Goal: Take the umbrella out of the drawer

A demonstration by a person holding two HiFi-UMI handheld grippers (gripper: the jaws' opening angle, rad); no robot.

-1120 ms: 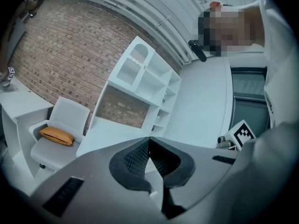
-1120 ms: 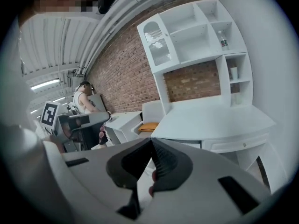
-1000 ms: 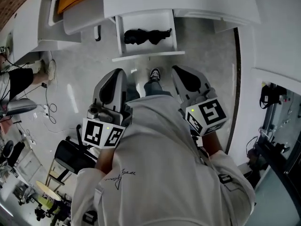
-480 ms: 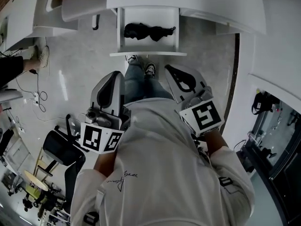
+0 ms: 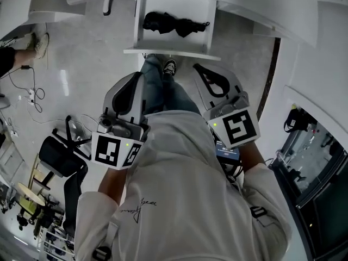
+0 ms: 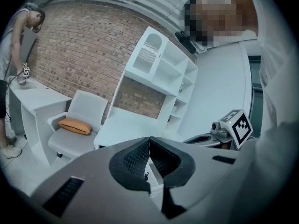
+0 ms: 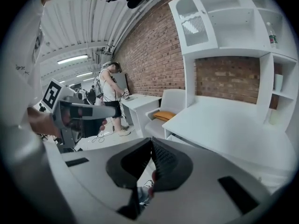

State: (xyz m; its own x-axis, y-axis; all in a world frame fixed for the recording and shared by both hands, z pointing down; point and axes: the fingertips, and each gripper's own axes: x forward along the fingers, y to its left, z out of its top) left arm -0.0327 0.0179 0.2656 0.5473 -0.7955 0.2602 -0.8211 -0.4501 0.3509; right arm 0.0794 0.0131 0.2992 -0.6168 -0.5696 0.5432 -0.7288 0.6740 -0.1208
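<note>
The black folded umbrella (image 5: 174, 24) lies across the open white drawer (image 5: 137, 20) at the top of the head view. Both grippers are held in front of the person's chest, short of the drawer's front edge. My left gripper (image 5: 137, 76) is shut with nothing between its pads (image 6: 140, 155). My right gripper (image 5: 197, 66) is also shut and empty, its pads (image 7: 161, 160) meeting at the tips. In the left gripper view the drawer is hidden behind the jaws. The right gripper view shows only the desk top (image 7: 233, 129) above it.
A white chair with an orange cushion (image 6: 74, 125) stands left of the desk (image 6: 135, 125), under a white shelf unit (image 6: 161, 73). Another person (image 6: 16, 41) works at a side table. A black office chair (image 5: 57, 157) is at the left. My own feet (image 5: 168, 67) stand just before the drawer.
Both grippers have sunk a little and the right one has rolled. In the head view the drawer's front edge now lies closer to the gripper tips. Both stay shut.
</note>
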